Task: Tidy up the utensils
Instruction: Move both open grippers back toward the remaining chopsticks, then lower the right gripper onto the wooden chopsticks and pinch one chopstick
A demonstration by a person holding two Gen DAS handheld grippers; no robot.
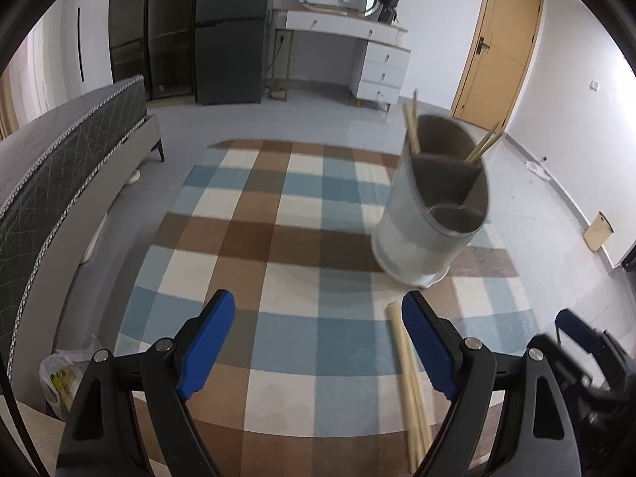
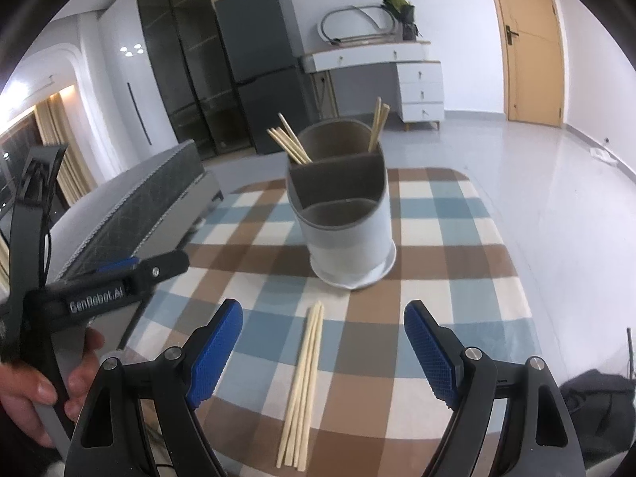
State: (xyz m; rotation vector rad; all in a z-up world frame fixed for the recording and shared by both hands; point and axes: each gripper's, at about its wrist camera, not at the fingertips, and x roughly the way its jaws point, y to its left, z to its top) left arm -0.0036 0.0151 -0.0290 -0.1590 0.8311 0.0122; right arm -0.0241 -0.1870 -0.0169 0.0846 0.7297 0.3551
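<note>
A white round utensil holder (image 2: 349, 234) with three brown-lined compartments stands on the checked tablecloth (image 2: 457, 262). Several wooden chopsticks (image 2: 290, 143) stick out of its far compartment. A bundle of loose chopsticks (image 2: 304, 381) lies on the cloth in front of it. My right gripper (image 2: 322, 351) is open and empty, its jaws either side of that bundle, above it. My left gripper (image 1: 318, 346) is open and empty, left of the bundle (image 1: 409, 381); the holder (image 1: 431, 202) is ahead to its right. The left gripper also shows at the left of the right wrist view (image 2: 131, 270).
A grey bed (image 1: 67, 159) runs along the table's left side. A plastic bag (image 1: 63, 377) lies on the floor near the table's front left corner. A dark fridge (image 2: 262, 63), a white dresser (image 2: 397, 75) and a wooden door (image 2: 532, 39) stand at the far wall.
</note>
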